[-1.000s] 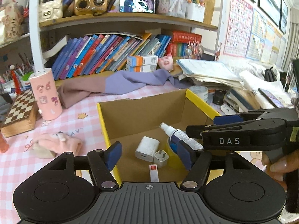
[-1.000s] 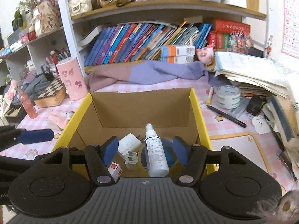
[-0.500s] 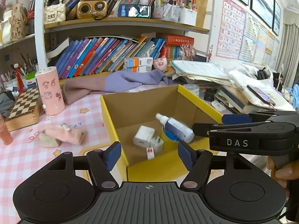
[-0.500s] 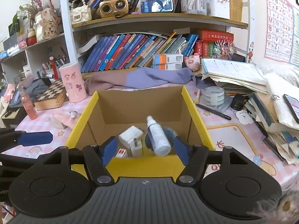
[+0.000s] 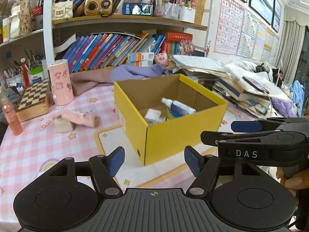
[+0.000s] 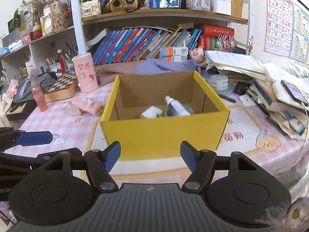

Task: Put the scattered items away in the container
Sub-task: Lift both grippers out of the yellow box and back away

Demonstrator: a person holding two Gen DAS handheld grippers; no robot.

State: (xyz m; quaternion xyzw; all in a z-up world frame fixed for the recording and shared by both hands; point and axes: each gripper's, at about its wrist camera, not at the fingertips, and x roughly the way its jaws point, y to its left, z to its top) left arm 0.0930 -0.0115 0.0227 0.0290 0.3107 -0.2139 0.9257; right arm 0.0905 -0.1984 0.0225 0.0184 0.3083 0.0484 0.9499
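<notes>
A yellow cardboard box (image 5: 179, 133) stands open on the pink checked table; it also shows in the right wrist view (image 6: 164, 135). Inside lie a white spray bottle (image 5: 177, 106) with a dark label, a white charger (image 5: 152, 115) and something blue under the bottle. The bottle (image 6: 176, 107) and charger (image 6: 151, 114) show in the right wrist view too. My left gripper (image 5: 154, 160) is open and empty, in front of the box's near corner. My right gripper (image 6: 150, 157) is open and empty, in front of the box's near wall; it shows from the side in the left wrist view (image 5: 245, 133).
A pink cloth (image 5: 77, 118) and a beige block (image 5: 63, 124) lie left of the box. A pink cylinder (image 5: 60, 82), a chessboard box (image 5: 33, 98) and a red bottle (image 5: 11, 116) stand further left. Tape roll (image 6: 219, 82), pen (image 6: 226, 97) and stacked books (image 6: 280, 100) are right.
Both grippers have pulled back and away from the box; a second ago they were over its opening. The spray bottle now lies loose inside the box.
</notes>
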